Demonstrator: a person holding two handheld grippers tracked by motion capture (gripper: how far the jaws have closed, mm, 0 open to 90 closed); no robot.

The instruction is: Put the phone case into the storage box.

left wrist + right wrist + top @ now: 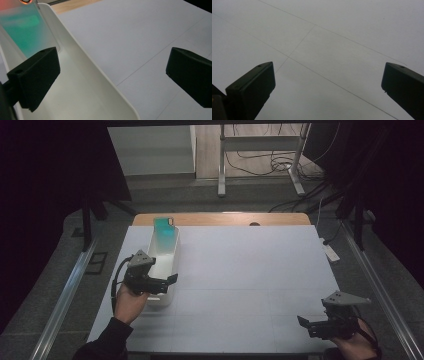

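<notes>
A long white bin (175, 254) lies lengthwise on the left of the white table cover (250, 270). A translucent green phone case (164, 231) leans upright at its far end. My left gripper (169, 281) is at the bin's near end, open. In the left gripper view, my left gripper (112, 75) has one jaw inside the bin and the other over the table. The bin's right wall (82, 65) runs between them, untouched, and the green case (22, 30) shows ahead. My right gripper (303, 322) stands open at the near right, with bare table (337, 37) between the jaws of the right gripper (328, 85).
The wooden table edge (220, 218) shows beyond the cover at the back. A metal stand (260, 160) and cables lie on the floor behind. Metal rails (65, 295) run along both sides of the table.
</notes>
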